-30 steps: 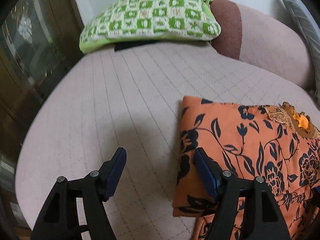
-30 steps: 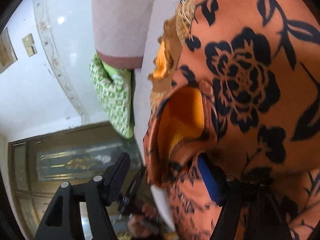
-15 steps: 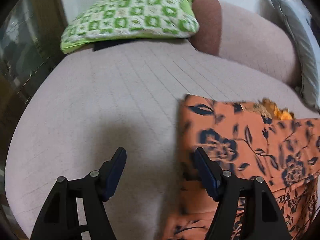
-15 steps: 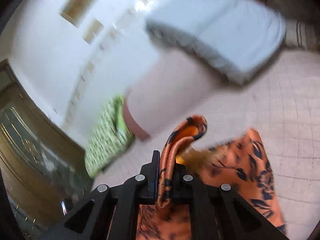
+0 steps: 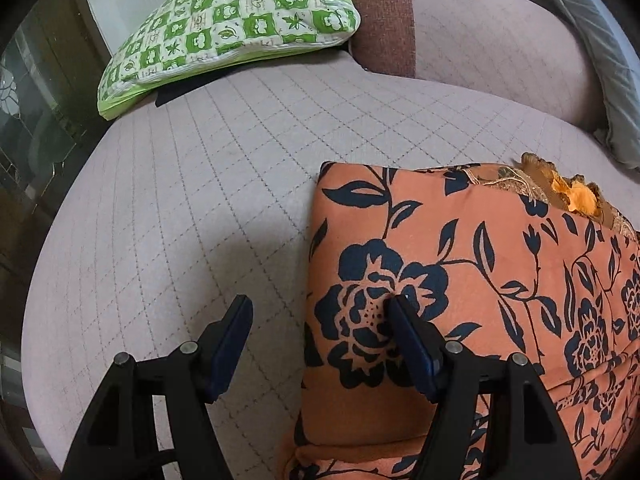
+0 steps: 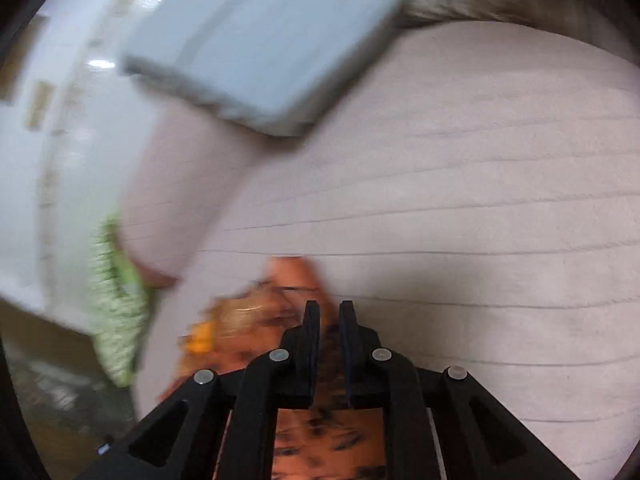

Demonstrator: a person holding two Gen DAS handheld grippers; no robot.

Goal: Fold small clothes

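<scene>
An orange garment with dark blue flowers (image 5: 480, 264) lies folded on the pale quilted sofa seat (image 5: 192, 208), its gold-trimmed neckline (image 5: 576, 196) at the far right. My left gripper (image 5: 320, 316) hangs open over the garment's left edge: the right finger (image 5: 408, 332) is above the cloth, the left finger (image 5: 232, 332) above bare seat. In the blurred right wrist view my right gripper (image 6: 329, 312) is almost closed on a thin fold of the garment (image 6: 296, 280); its jaws are opening slightly, with cloth still in the narrow gap.
A green and white checked cushion (image 5: 228, 28) leans at the back left. A brown and pink backrest (image 5: 460, 40) runs behind the seat. A grey cushion (image 6: 260, 48) lies at the back right. The seat edge drops off at the left near dark glass furniture (image 5: 36, 96).
My right gripper closed on the garment's sleeve opening, then rose and swung with it. The cloth got folded over. My left gripper slid right, over the garment's left edge, staying open.
</scene>
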